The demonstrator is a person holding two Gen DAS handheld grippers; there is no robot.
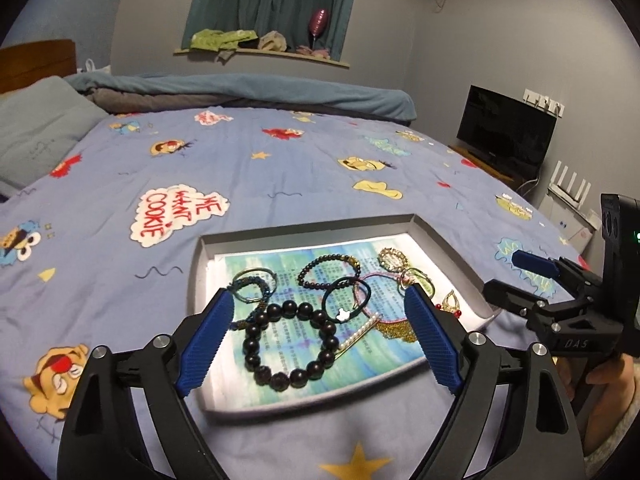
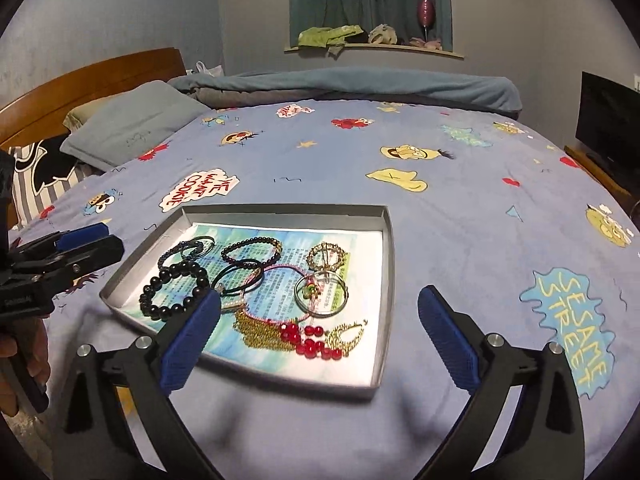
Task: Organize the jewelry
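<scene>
1. Jewelry lies piled in a shallow grey tray on the bed, over a printed blue-green paper liner.
2. Large black bead bracelet sits at the tray's near left; small dark bead bracelet farther back; black hair tie between them.
3. Red bead piece and gold chain tassel lie at the near edge; silver bangle and gold round brooch behind.
4. Left gripper hovers above the tray, fingers spread wide, holding nothing.
5. Right gripper hovers over the tray's near right, fingers spread, empty.
6. Tray rests on a blue cartoon-print bedspread; grey pillow and black TV beyond.
</scene>
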